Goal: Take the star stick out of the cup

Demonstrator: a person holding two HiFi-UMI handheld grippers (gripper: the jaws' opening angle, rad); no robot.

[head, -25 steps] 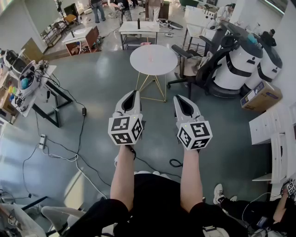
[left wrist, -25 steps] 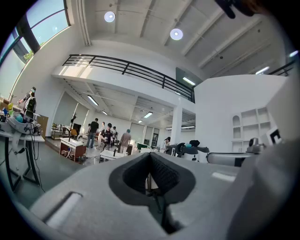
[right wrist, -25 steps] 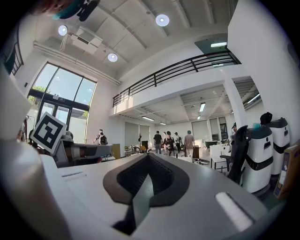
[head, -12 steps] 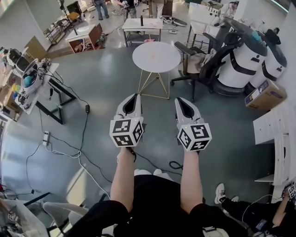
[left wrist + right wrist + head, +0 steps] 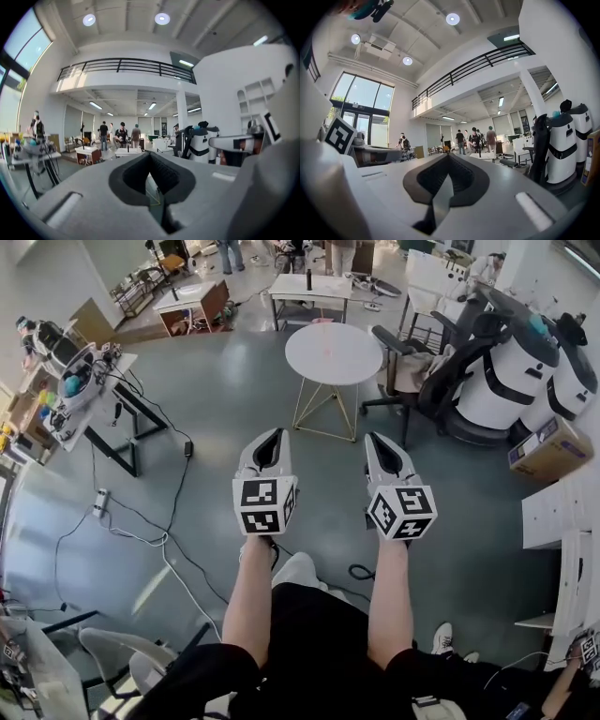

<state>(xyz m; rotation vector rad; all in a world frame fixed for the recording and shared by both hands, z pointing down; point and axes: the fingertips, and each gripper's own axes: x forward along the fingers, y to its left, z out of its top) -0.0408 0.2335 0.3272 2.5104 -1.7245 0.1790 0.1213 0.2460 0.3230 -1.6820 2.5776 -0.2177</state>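
No cup or star stick can be made out clearly. A small round white table (image 5: 333,352) on thin gold legs stands ahead, with a faint pink mark on its top that is too small to identify. In the head view my left gripper (image 5: 265,435) and right gripper (image 5: 378,438) are held side by side above the grey floor, both well short of the table. The jaws of both meet at the tips with nothing between them. The left gripper view (image 5: 150,154) and the right gripper view (image 5: 449,157) look across a large hall.
A black office chair (image 5: 417,367) and large white machines (image 5: 506,381) stand right of the table, with a cardboard box (image 5: 548,451) beyond. A workbench (image 5: 94,390) is at the left, and cables (image 5: 141,521) trail over the floor. A white desk (image 5: 314,287) and people are at the back.
The whole view has shifted. The round table has drifted right in the frame, and the grippers sit slightly lower and further right. Both stay shut.
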